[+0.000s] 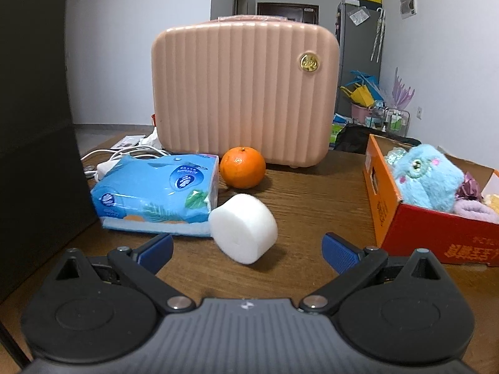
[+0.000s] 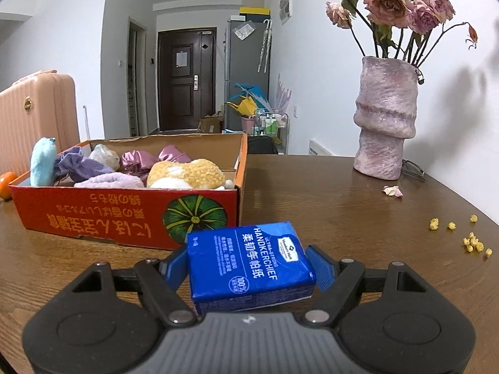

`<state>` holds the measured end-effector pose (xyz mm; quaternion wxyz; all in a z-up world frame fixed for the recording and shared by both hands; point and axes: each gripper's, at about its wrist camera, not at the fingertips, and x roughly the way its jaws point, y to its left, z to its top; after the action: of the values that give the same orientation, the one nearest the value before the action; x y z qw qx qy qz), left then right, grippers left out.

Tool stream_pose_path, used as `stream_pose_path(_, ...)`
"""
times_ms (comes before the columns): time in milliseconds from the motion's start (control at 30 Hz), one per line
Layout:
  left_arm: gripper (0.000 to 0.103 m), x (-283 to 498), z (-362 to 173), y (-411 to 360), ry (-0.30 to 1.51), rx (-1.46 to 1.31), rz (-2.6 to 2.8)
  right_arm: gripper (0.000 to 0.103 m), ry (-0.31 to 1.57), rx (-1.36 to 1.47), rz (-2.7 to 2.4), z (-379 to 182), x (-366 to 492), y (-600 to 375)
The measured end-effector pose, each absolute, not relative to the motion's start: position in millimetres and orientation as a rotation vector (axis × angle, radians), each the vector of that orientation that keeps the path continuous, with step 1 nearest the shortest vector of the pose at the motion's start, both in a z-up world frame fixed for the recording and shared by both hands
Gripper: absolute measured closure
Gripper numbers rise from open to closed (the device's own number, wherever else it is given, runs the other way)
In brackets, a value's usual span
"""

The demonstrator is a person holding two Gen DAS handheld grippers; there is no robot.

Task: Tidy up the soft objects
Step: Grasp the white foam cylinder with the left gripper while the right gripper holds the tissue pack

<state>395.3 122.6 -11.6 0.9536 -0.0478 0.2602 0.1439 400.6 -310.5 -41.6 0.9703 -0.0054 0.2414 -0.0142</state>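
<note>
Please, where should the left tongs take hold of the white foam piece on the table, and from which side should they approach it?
Probably across its curved sides. The white foam piece lies tilted, leaning beside the blue tissue pack, one flat round face turned toward the camera. The left tongs are open just before it, so coming straight forward and slightly down should let the fingers close on the rounded rim.

This is a lived-in home, likely a flat's main room. A dark wooden desk [image 2: 327, 187] carries a rough pink vase [image 2: 385, 118] of dried roses [image 2: 389, 6], and a ribbed pink vanity case [image 1: 246, 90] stands at its far side. Beyond, white walls lead down a hallway to a dark front door [image 2: 187, 81]. A grey fridge [image 2: 246, 71] stands near it, with umbrellas hung on its side and a small trolley of bottles [image 2: 271, 121] next to it.
</note>
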Motion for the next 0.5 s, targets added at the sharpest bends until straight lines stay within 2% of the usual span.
stream_pose_path(500, 0.000, 448, -22, 131, 0.604, -0.125, 0.305, 0.025, 0.499, 0.032, -0.103, -43, 406, -320)
